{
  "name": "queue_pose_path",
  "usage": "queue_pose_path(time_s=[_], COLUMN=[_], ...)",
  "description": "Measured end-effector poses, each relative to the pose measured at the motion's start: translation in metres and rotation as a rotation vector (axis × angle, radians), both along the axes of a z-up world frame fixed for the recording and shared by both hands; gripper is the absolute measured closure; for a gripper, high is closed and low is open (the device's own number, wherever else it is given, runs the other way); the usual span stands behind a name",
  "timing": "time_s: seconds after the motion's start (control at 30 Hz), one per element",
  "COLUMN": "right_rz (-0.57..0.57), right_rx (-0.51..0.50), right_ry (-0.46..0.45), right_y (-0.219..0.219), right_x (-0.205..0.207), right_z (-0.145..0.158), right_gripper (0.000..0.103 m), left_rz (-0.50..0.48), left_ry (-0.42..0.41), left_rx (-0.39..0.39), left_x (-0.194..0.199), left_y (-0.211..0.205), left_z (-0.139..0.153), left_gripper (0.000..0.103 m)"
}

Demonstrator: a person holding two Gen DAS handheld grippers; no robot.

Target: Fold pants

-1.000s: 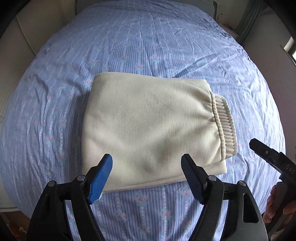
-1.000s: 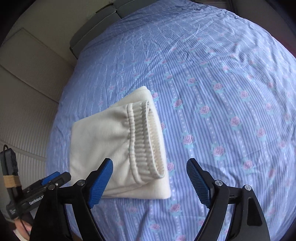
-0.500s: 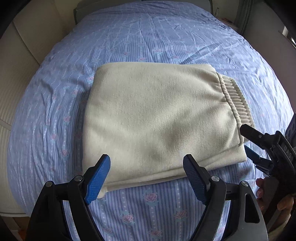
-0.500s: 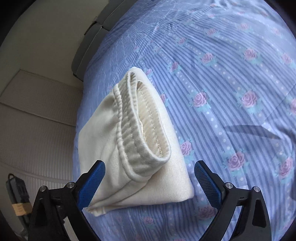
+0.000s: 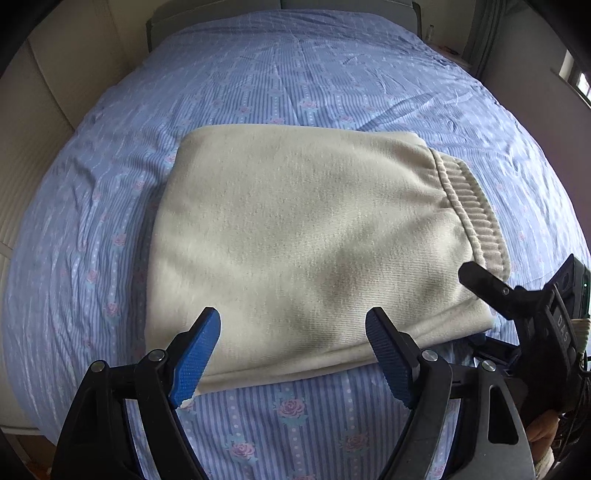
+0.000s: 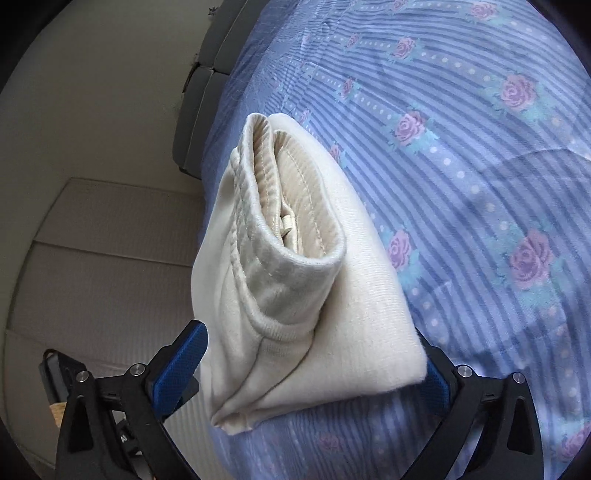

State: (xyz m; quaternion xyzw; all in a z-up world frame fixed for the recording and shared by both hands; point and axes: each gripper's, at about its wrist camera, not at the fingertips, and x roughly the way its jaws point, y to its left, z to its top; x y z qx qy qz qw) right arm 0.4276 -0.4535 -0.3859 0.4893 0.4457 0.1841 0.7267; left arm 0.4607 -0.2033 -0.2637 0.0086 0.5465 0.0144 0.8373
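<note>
The cream pants [image 5: 310, 243] lie folded into a thick rectangle on the bed, with the ribbed waistband [image 5: 472, 210] at the right end. My left gripper [image 5: 293, 354] is open over the near edge of the fold, not gripping. My right gripper [image 6: 310, 363] is open with its jaws either side of the near right corner of the pants [image 6: 303, 295]; the waistband opening [image 6: 291, 206] faces the camera. In the left wrist view the right gripper [image 5: 491, 314] has one finger above the corner and one below.
The bed [image 5: 295, 74] has a blue striped sheet with pink roses. A grey headboard [image 5: 280, 5] stands at the far end. Beige wall panels [image 6: 92, 240] run along the left side. Bare sheet [image 6: 480, 147] lies right of the pants.
Both grippers have moved closer to the pants. The right gripper has tilted and slid its open jaws around the near right corner. The pants have not moved.
</note>
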Motion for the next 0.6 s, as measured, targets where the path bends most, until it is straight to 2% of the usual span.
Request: queue_pose_path(time_s=[0.17, 0.23, 0.3, 0.37, 0.53, 0.6], right_rz=[-0.065, -0.071, -0.056, -0.06, -0.049, -0.054], right_rx=[-0.005, -0.059, -0.135, -0.161, -0.365, -0.41], right_ry=[0.068, 0.099, 0.125, 0.153, 0.181, 0.193], right_y=[0.018, 0.02, 0.022, 0.021, 0.042, 0.049], right_x=[0.018, 0.023, 0.023, 0.022, 0.036, 0.038], right_z=[-0.001, 0.001, 0.005, 0.009, 0.037, 0.042], right_gripper=[0.002, 0.014, 0.036, 0.043, 0.047, 0.047], left_rz=[0.05, 0.064, 0.072, 0.077, 0.058, 0.049], left_ry=[0.02, 0.018, 0.018, 0.012, 0.004, 0.003], left_rx=[-0.024, -0.028, -0.041, -0.051, -0.081, -0.098], left_x=[-0.002, -0.002, -0.002, 0.0, 0.011, 0.017], left_y=[0.017, 0.026, 0.035, 0.047, 0.081, 0.097], left_z=[-0.007, -0.006, -0.005, -0.002, 0.004, 0.004], left_gripper=[0.023, 0.022, 0.022, 0.022, 0.021, 0.02])
